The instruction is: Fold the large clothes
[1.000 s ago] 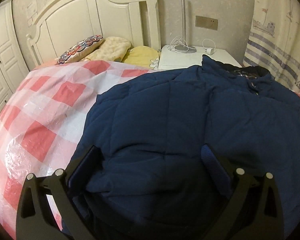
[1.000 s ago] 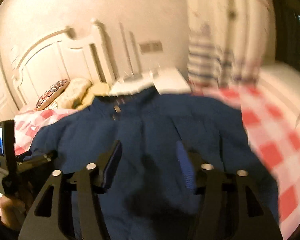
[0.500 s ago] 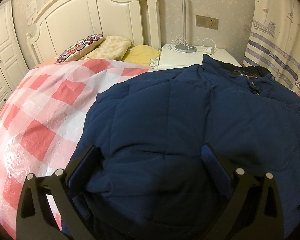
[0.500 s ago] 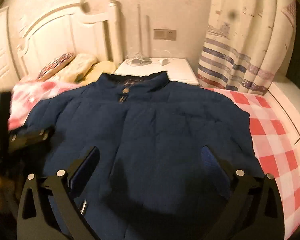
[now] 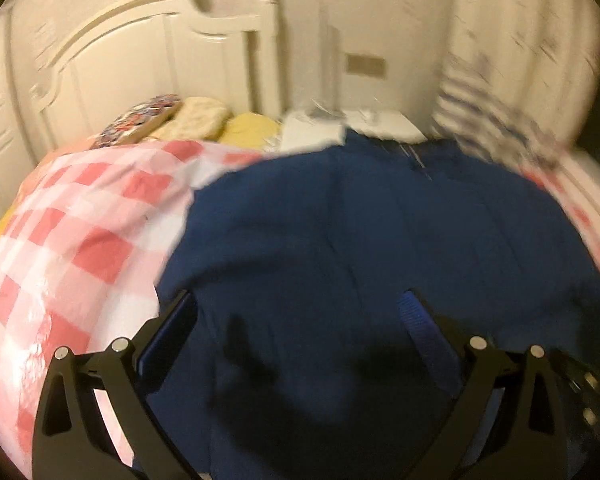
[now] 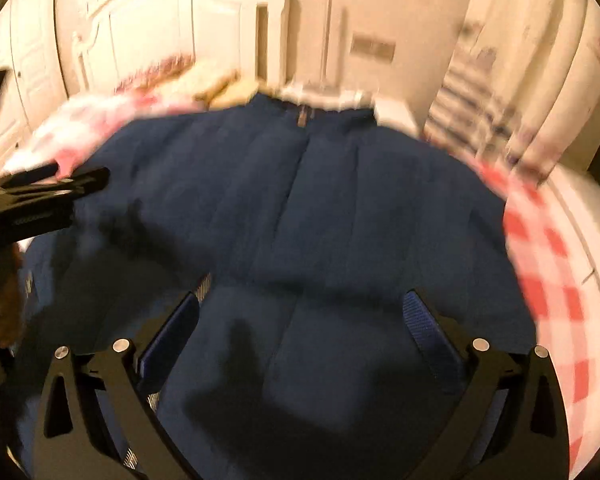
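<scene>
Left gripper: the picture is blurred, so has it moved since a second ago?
Yes. The left gripper has backed away from the headboard, which looks smaller now; more of the jacket shows.

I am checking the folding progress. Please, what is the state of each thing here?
Jacket: spread flat on the bed, front up, closed, not yet folded.
Left gripper: jaws open, empty, above the jacket.
Right gripper: jaws open, empty, above the jacket.
Bed cover: spread under the jacket.
</scene>
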